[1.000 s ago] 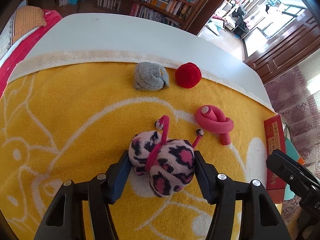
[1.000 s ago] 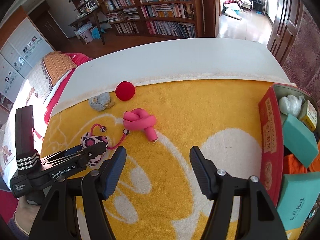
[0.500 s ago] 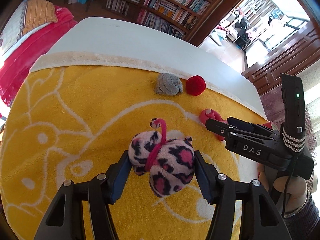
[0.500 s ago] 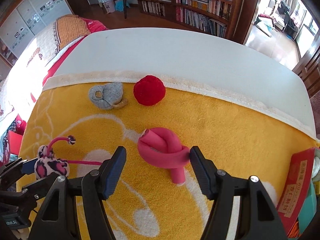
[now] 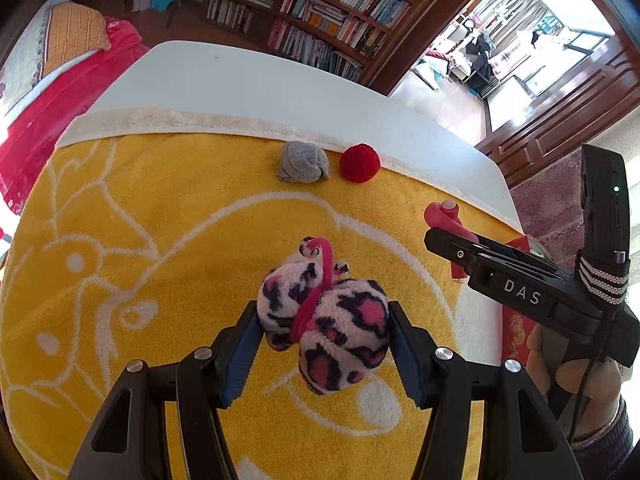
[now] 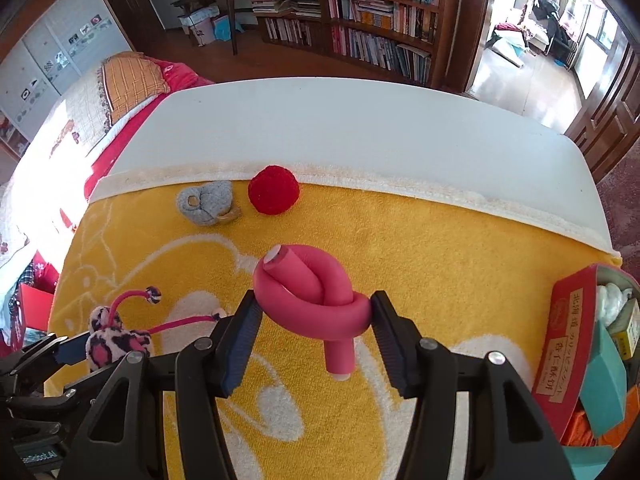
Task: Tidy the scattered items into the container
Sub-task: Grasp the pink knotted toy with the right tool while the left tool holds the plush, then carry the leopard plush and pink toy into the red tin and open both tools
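My left gripper [image 5: 322, 316] is shut on a leopard-print plush toy [image 5: 332, 328] with pink antennae and holds it clear above the yellow towel [image 5: 160, 240]. The right wrist view shows the same plush [image 6: 116, 340] at lower left. My right gripper [image 6: 316, 308] straddles the knotted pink foam tube [image 6: 312, 300], which lies on the towel; its jaws are closing, with the pads right at the knot's sides. The container, a red tin box [image 6: 568, 340] holding teal and orange items, stands at the right edge.
A grey rolled sock [image 6: 206, 202] and a red pompom ball [image 6: 273, 190] lie side by side at the towel's far edge. Beyond them is bare white tabletop [image 6: 360, 120]. A bed, bookshelves and a doorway surround the table. A hand [image 5: 580, 376] holds the right tool.
The left gripper has risen with the plush. The right gripper swung left from bare towel to the pink tube, and its jaws have narrowed around the knot.
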